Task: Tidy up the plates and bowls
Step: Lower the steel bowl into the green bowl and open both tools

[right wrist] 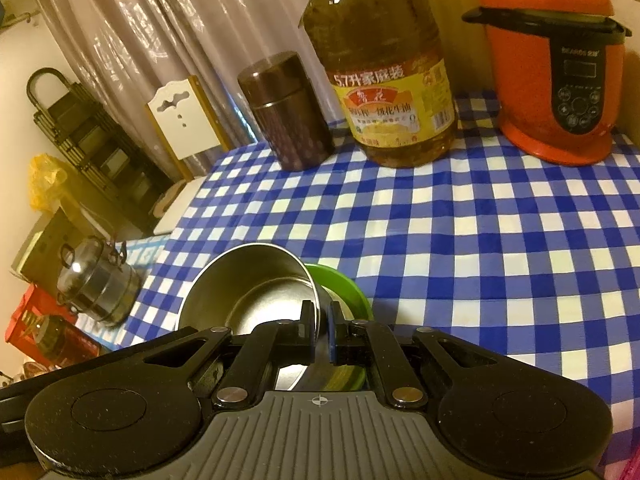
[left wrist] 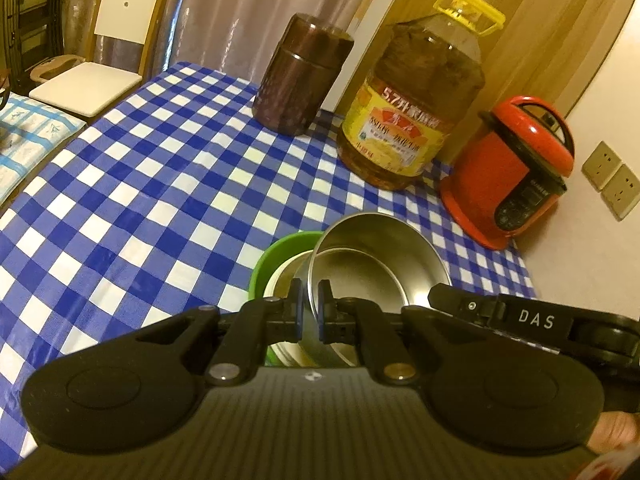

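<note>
A steel bowl (left wrist: 372, 256) is held tilted over a green bowl (left wrist: 276, 254) that stands on the blue checked table and holds a pale inner bowl (left wrist: 286, 280). My left gripper (left wrist: 309, 312) is shut on the steel bowl's left rim. My right gripper (right wrist: 320, 330) is shut on the opposite rim of the steel bowl (right wrist: 248, 284). In the right wrist view the green bowl (right wrist: 344, 284) shows just right of the steel bowl. The right gripper's black body (left wrist: 520, 320) shows in the left wrist view.
At the table's back stand a brown canister (left wrist: 298, 76), a large oil bottle (left wrist: 416, 108) and a red electric cooker (left wrist: 516, 168). A white chair (left wrist: 104, 52) stands beyond the table. A lidded steel pot (right wrist: 96, 284) sits left of the table.
</note>
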Demonstrator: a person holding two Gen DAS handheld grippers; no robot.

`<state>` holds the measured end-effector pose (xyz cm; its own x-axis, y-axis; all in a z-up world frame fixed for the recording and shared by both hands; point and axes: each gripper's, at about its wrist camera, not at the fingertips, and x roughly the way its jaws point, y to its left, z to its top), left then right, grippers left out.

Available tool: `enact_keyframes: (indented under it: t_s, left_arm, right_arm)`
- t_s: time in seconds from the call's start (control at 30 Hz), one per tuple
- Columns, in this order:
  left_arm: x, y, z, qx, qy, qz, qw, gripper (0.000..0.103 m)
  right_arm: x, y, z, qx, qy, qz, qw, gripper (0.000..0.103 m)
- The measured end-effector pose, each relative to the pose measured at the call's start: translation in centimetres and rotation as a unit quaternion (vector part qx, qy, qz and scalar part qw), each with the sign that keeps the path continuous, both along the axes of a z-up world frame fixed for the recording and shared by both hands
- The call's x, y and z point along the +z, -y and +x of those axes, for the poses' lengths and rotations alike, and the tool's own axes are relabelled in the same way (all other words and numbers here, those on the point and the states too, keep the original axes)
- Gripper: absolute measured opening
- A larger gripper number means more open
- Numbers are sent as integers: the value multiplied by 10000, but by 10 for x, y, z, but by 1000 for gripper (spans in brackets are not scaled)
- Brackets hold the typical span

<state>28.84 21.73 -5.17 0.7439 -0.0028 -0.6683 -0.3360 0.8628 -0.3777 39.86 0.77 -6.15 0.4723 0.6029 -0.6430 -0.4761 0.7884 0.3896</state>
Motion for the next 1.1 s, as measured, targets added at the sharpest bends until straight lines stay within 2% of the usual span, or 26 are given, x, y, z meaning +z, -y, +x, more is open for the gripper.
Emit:
enact_keyframes:
  t_s: [0.3, 0.73, 1.1]
  left_arm:
    - [-16, -4, 3, -5, -113, 76, 9999, 5]
    - [-19, -1, 8, -94, -112, 200, 9997, 6]
    - [-8, 0, -2, -101, 78, 182, 9998, 9]
  right_arm:
    - [-17, -7, 5, 61, -44, -77, 9999, 6]
    - [-30, -9, 10, 83, -142, -186, 9997, 6]
    - [-27, 9, 7, -71, -207, 230, 9995, 8]
